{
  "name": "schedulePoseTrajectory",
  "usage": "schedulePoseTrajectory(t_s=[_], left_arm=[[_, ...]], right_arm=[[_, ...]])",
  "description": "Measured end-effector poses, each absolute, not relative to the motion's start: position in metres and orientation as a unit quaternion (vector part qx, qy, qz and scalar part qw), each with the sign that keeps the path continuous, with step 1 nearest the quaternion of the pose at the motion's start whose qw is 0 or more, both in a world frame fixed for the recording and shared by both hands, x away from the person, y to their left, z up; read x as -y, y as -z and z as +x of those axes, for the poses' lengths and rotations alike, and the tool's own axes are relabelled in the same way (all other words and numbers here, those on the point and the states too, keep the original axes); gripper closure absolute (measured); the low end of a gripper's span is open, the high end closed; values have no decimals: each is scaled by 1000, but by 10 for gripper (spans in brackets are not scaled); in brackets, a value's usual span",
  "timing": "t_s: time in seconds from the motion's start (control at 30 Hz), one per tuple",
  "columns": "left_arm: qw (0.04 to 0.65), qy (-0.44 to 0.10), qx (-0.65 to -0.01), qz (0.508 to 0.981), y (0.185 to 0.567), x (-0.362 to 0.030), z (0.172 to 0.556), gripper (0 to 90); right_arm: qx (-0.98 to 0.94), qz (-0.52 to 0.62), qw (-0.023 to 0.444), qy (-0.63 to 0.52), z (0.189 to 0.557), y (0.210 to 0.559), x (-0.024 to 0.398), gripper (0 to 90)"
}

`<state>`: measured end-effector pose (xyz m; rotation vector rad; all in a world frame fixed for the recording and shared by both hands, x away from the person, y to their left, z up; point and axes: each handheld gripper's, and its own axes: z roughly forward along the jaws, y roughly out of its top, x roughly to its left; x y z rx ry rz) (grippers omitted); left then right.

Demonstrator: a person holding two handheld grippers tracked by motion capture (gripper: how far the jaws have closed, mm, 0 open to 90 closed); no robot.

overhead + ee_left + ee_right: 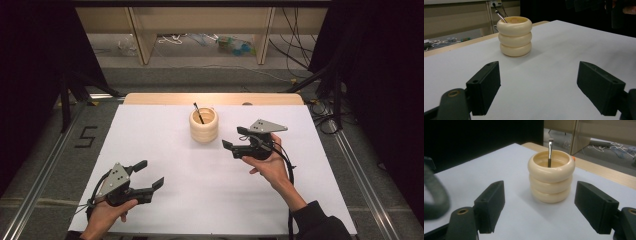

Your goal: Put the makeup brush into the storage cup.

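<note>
The right gripper [234,140] has its jaws spread wide with nothing between them, and they point straight at the cream ribbed cup [551,180], which stands just beyond the tips, near but not touched. In the high view that gripper sits at about four o'clock from the cup [204,125]. A thin dark brush [550,152] stands inside, its handle leaning on the rim and its flat tip poking up above it. The left gripper [152,175] also has its jaws apart and empty; it waits well away at about seven o'clock from the cup, low over the white table [210,200], which is bare around it.

To my eye the step in hand is the approach: the right hand [272,167] is lining up on the cup or the brush. The next move calls for easing forward, then closing squarely without tipping the cup, which looks light.
</note>
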<state>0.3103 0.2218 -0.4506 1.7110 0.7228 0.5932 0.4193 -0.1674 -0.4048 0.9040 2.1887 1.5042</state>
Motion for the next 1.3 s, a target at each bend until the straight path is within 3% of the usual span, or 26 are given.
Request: schedulePoseTrajectory(t_s=[0.9,1.3], left_arm=[[566,-246,-310,723,451,-221,310,189],[562,-248,-311,725,451,-220,310,189]], right_arm=[[-777,308,163,-525,393,414,173,244],[-772,311,151,-534,376,424,179,171]])
